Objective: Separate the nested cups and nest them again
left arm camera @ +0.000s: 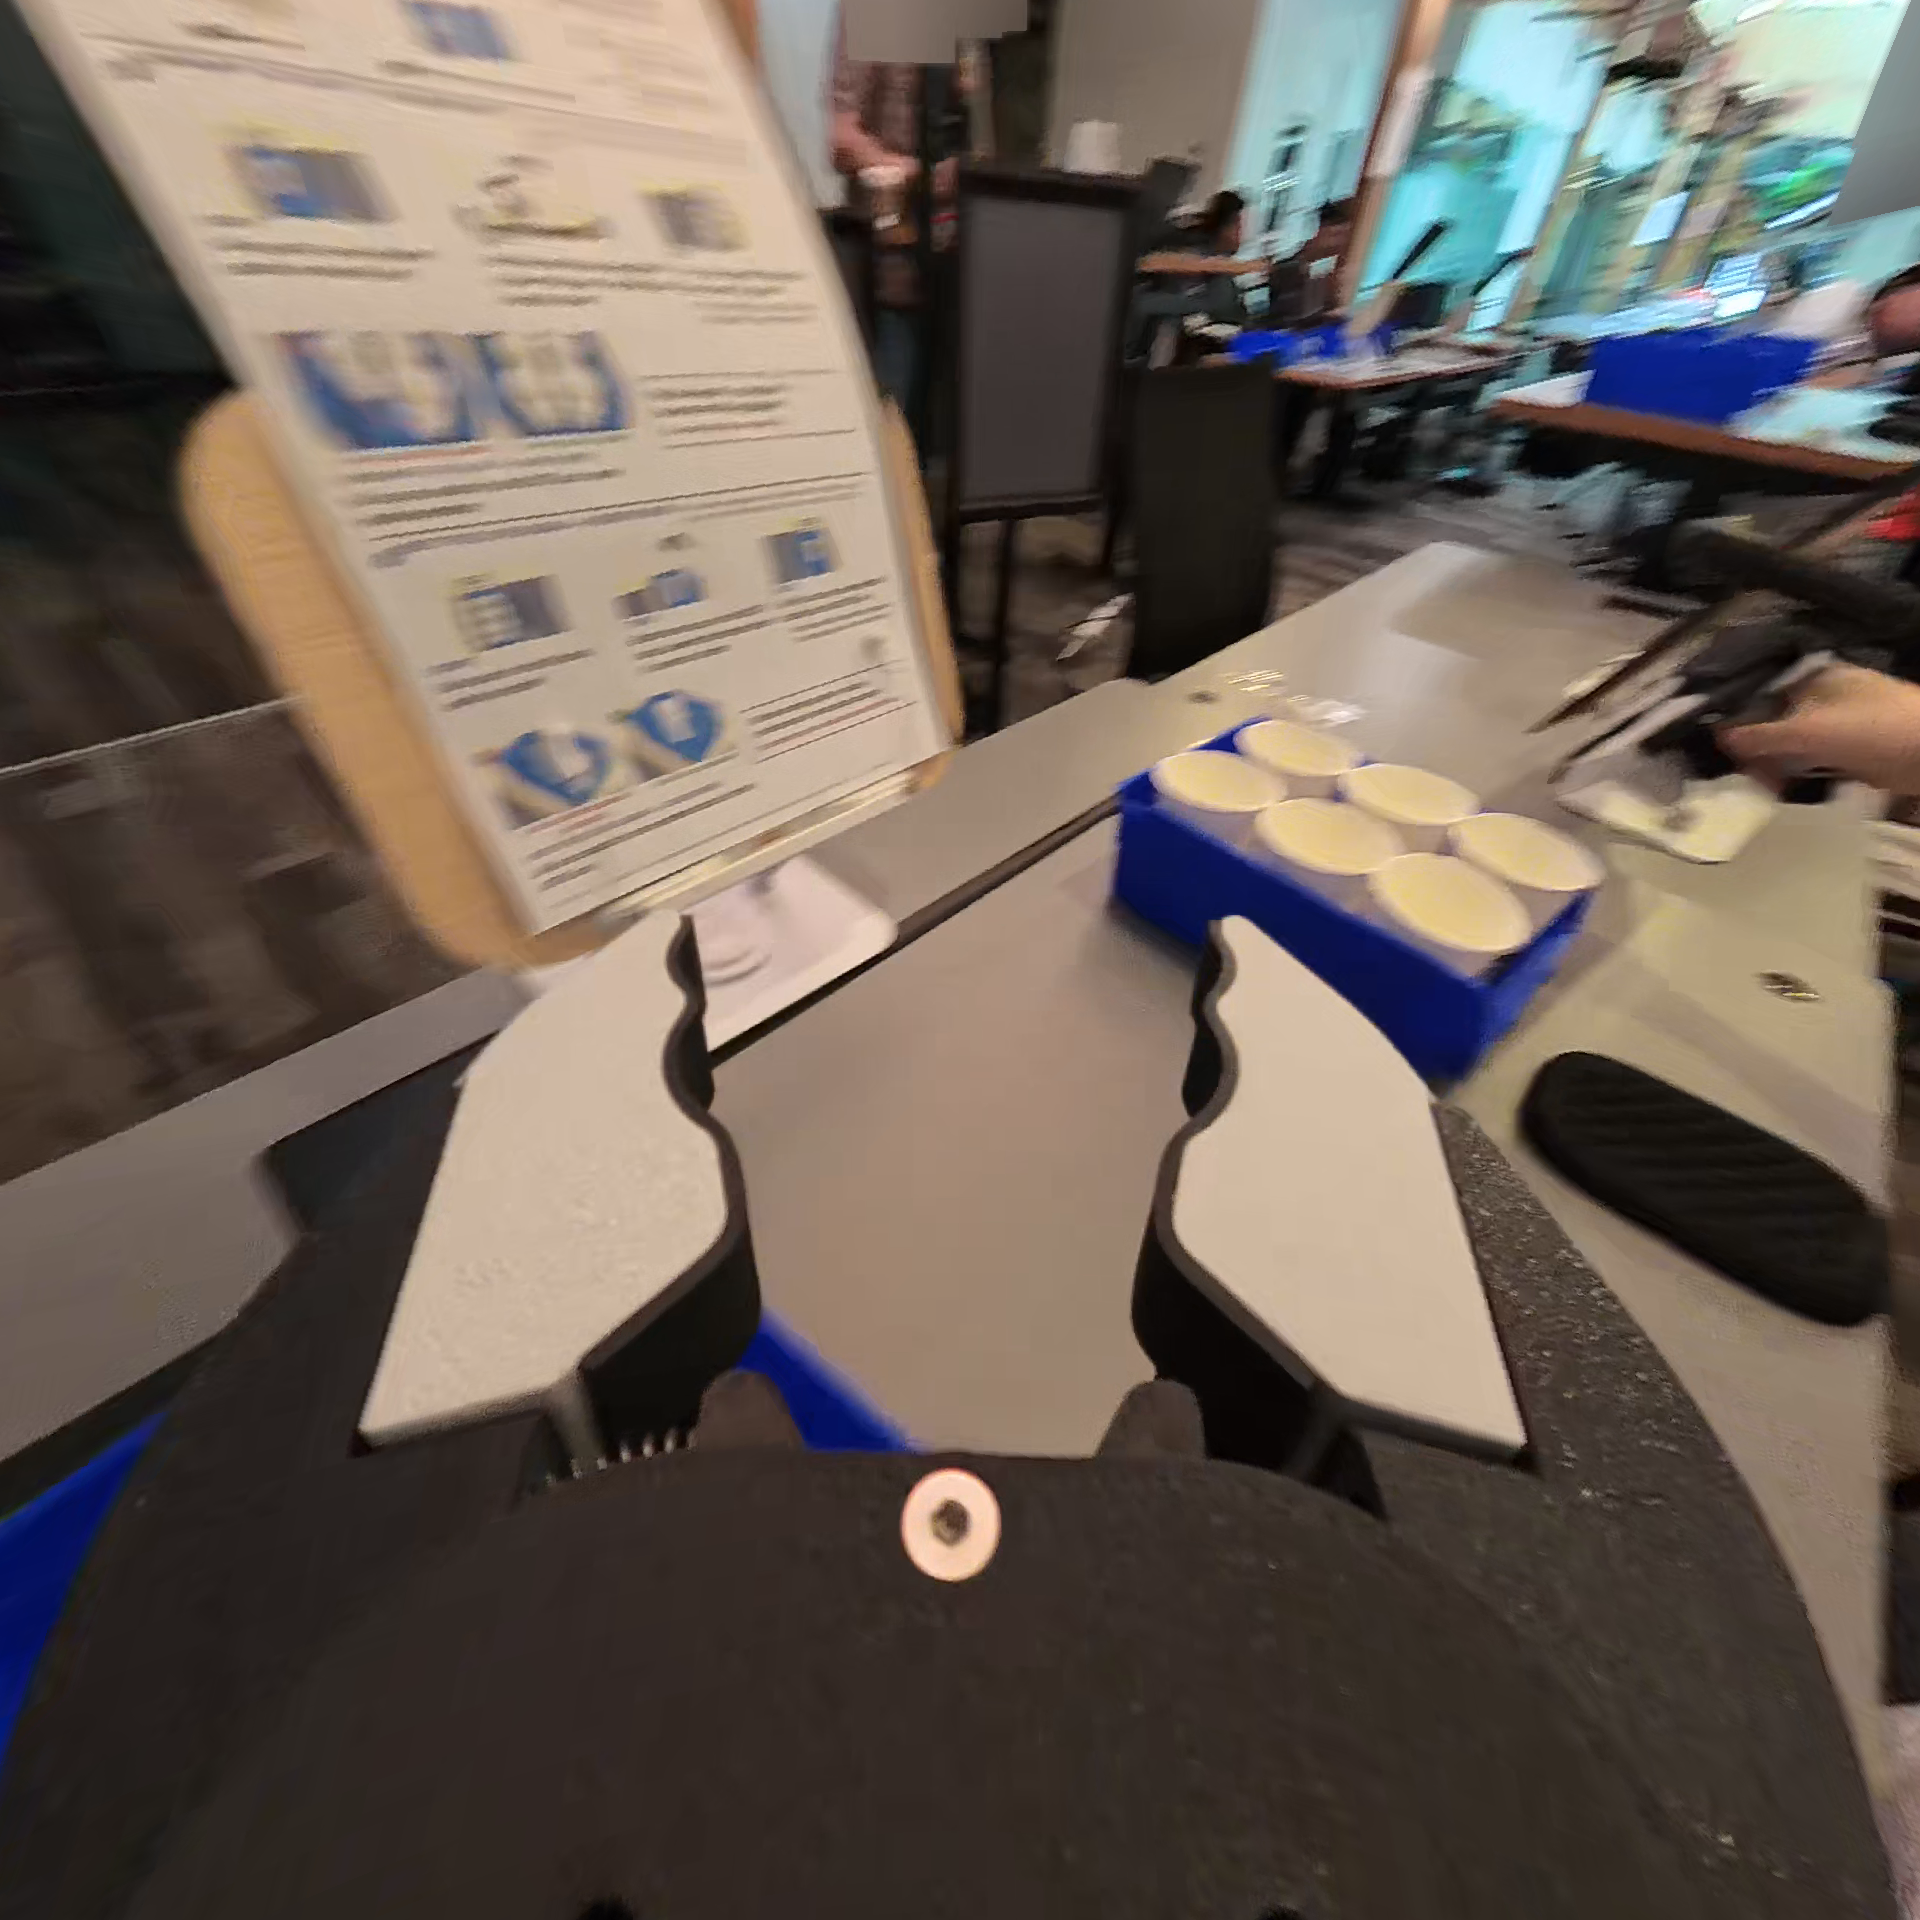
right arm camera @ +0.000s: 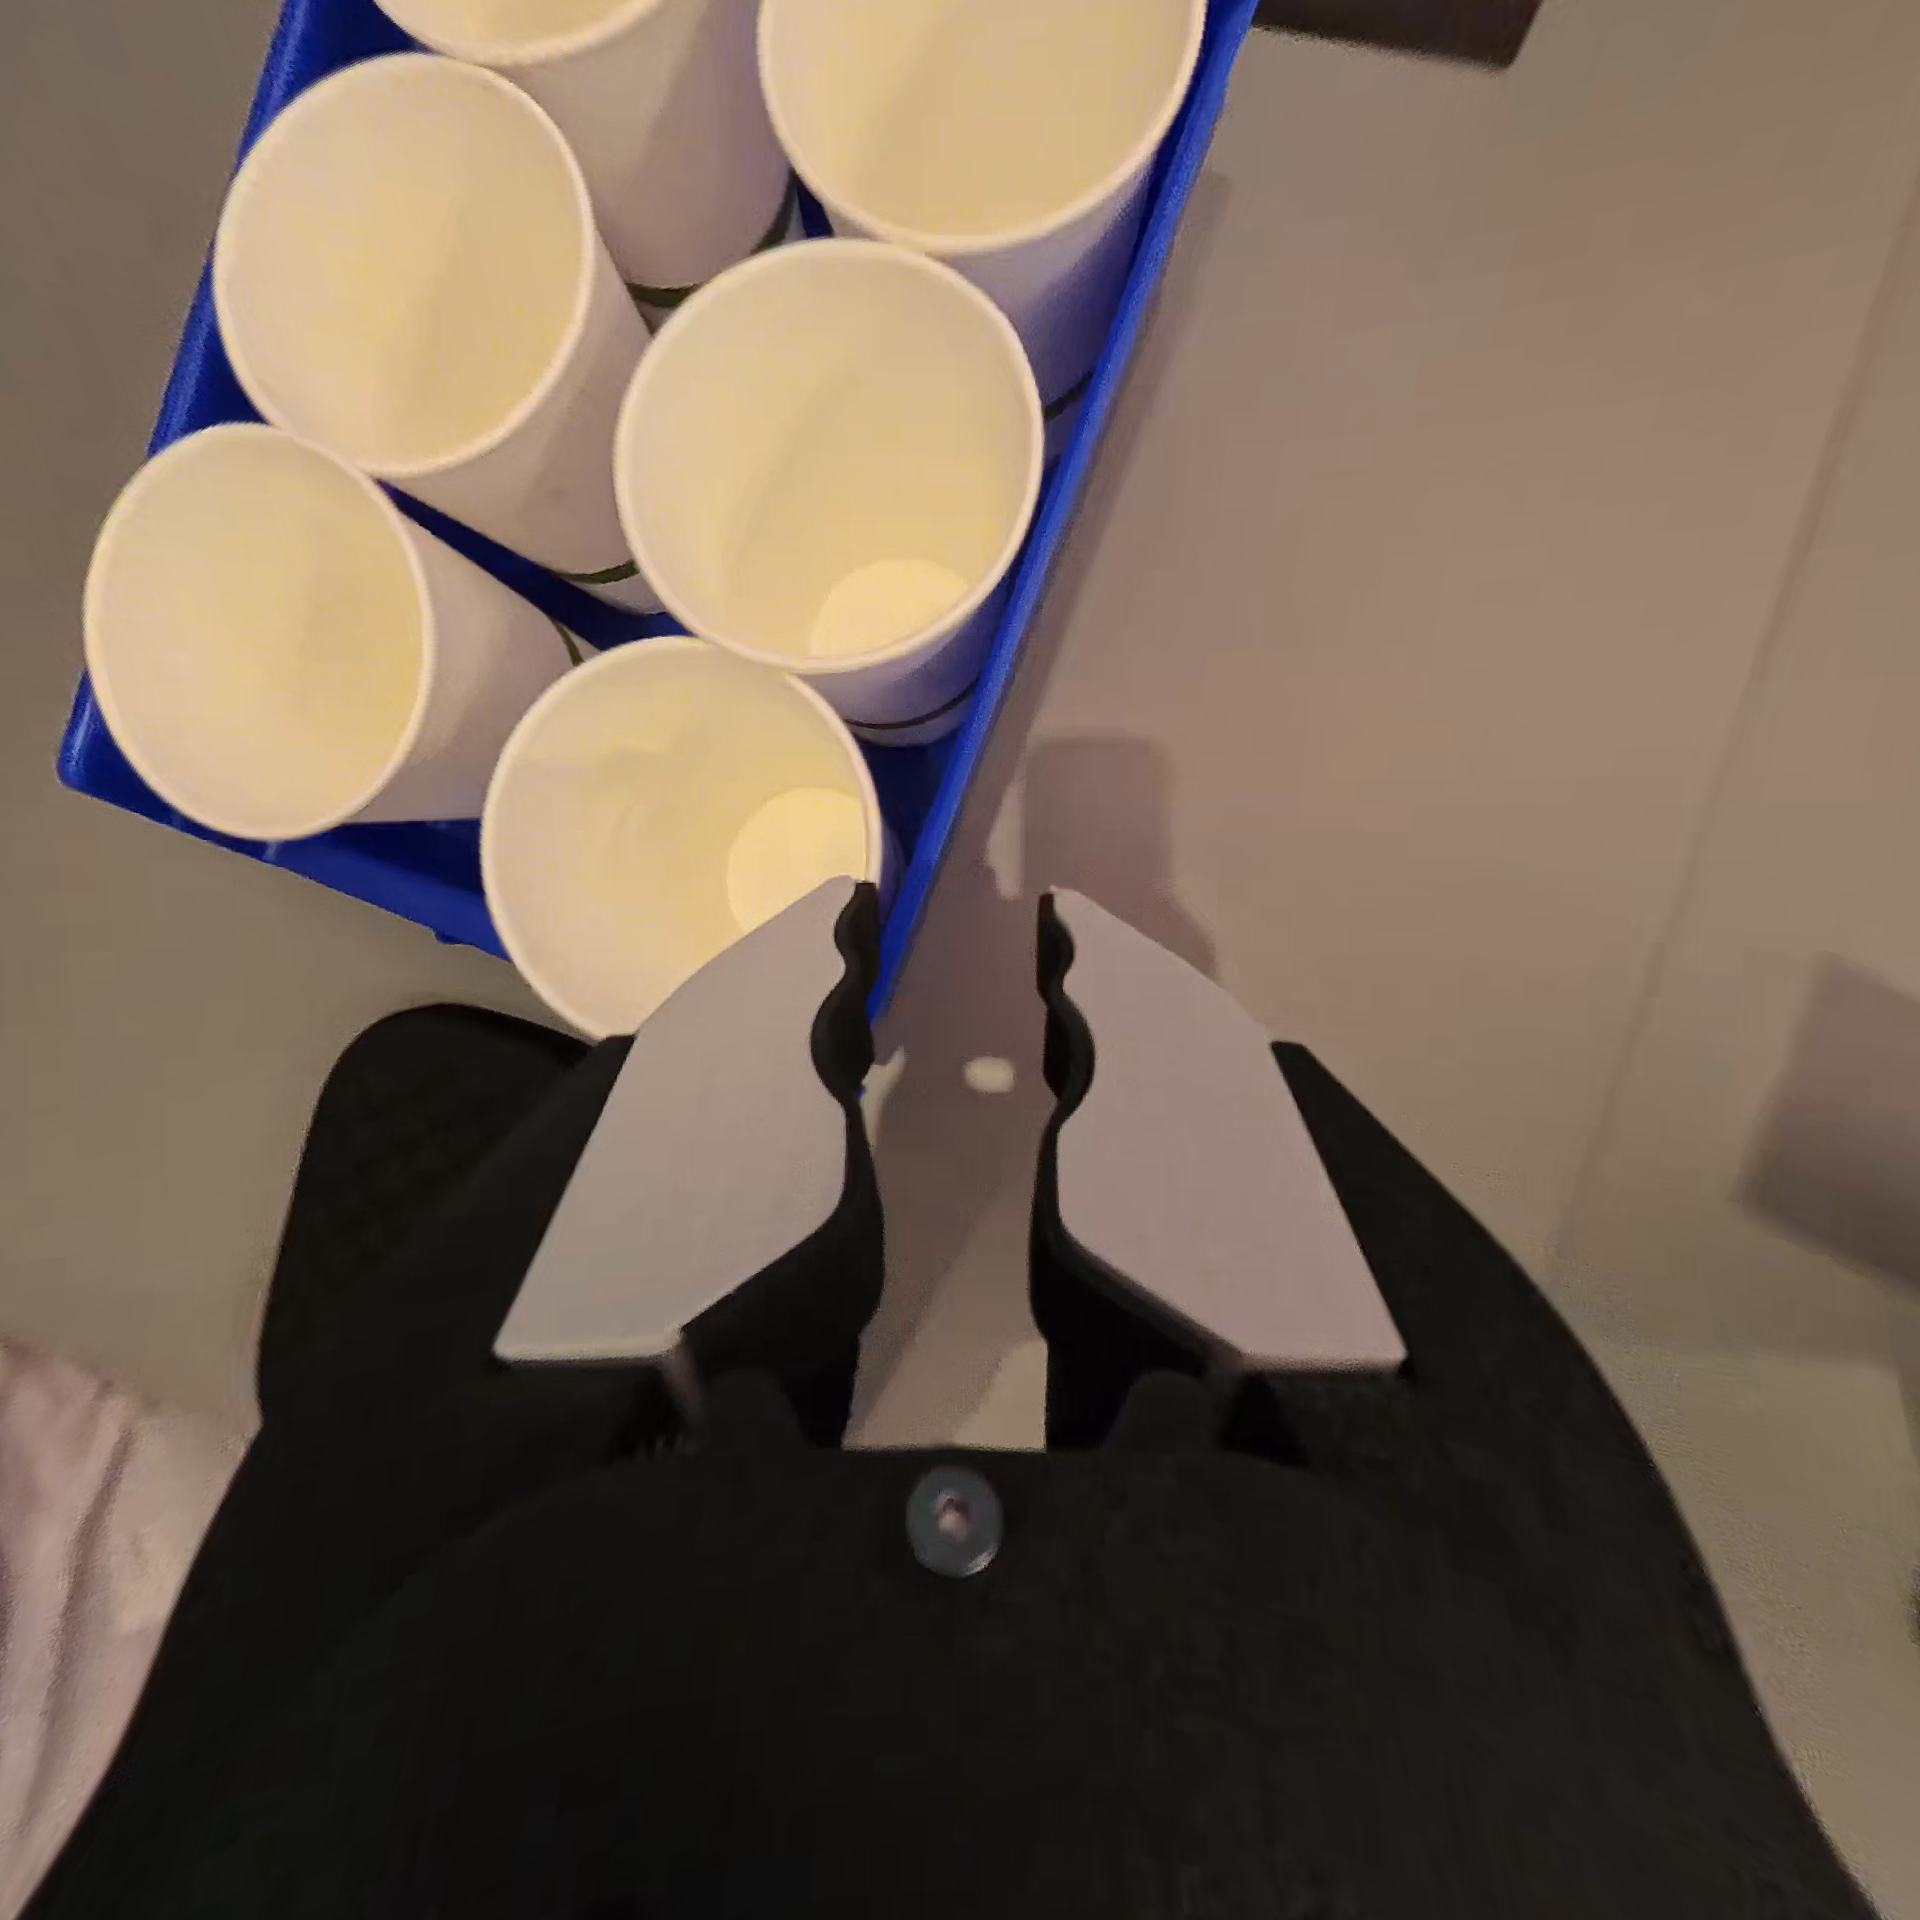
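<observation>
Six white paper cups (right arm camera: pixel 831 457) upright in a blue tray (right arm camera: pixel 1049 582) on the grey table (right arm camera: pixel 1455 623), two rows of three, rims close together. Right gripper (right arm camera: pixel 951 956) poised above the tray's near corner, fingers (right arm camera: pixel 727 1122) set narrowly apart and empty; left fingertip over the rim of the nearest cup (right arm camera: pixel 665 831), right fingertip beyond the tray wall, above bare table. Left gripper (left arm camera: pixel 951 982) well short of the tray, fingers (left arm camera: pixel 561 1164) spread wide and empty, the tray and cups (left arm camera: pixel 1325 836) ahead and to the right of the fingertips. Dark bands low on some cup walls, possibly the rims of outer cups, hence possibly nested pairs; not certain. No cup lifted, gripped or standing outside the tray: separation judged not yet begun, with both separation and re-nesting left to do. Other items: blurred poster board (left arm camera: pixel 499 416) ahead-left of the left fingers, black ribbed pad (left arm camera: pixel 1704 1184) to their right.
</observation>
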{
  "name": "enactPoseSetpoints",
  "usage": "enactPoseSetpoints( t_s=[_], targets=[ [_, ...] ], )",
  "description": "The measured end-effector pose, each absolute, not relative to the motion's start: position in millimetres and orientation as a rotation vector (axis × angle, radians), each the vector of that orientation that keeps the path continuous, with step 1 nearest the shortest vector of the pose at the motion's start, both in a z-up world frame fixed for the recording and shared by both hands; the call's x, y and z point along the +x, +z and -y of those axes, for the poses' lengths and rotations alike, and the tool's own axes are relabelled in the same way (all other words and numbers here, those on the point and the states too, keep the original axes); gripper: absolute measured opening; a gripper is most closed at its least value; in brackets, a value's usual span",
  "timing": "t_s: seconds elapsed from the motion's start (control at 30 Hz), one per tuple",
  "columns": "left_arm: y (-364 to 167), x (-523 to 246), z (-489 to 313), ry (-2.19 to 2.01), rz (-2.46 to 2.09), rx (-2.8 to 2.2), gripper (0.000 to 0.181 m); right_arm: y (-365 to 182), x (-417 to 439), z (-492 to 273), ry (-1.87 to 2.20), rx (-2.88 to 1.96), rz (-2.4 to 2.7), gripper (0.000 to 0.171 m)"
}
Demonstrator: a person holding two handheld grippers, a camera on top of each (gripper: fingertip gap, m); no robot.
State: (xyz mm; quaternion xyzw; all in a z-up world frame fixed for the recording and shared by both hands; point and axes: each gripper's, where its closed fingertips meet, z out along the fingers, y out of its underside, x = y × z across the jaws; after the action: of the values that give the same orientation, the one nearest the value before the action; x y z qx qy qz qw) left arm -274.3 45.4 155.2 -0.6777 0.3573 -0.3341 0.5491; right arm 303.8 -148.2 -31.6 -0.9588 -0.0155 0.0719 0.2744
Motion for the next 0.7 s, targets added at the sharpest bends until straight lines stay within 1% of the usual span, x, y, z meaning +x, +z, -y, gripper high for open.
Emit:
enactPoseSetpoints(
  t_s=[0.13, 0.27, 0.53, 0.7],
  targets=[
    [123, -354, -66, -0.613, -0.732, -1.762, 0.089, -51, 307, 127, 0.341, -2.583, -0.024, 0.028],
    [90, -404, -69, -0.553, -0.650, -1.887, 0.089, -63, 306, 112, 0.401, -2.652, -0.024, 0.028],
    [59, -434, -72, -0.502, -0.599, -1.988, 0.088, -84, 304, 103, 0.385, -2.838, -0.063, 0.024],
    [26, -459, -93, -0.315, -0.585, -2.129, 0.089, -94, 303, 103, 0.326, -2.916, -0.122, 0.020]
  ],
)
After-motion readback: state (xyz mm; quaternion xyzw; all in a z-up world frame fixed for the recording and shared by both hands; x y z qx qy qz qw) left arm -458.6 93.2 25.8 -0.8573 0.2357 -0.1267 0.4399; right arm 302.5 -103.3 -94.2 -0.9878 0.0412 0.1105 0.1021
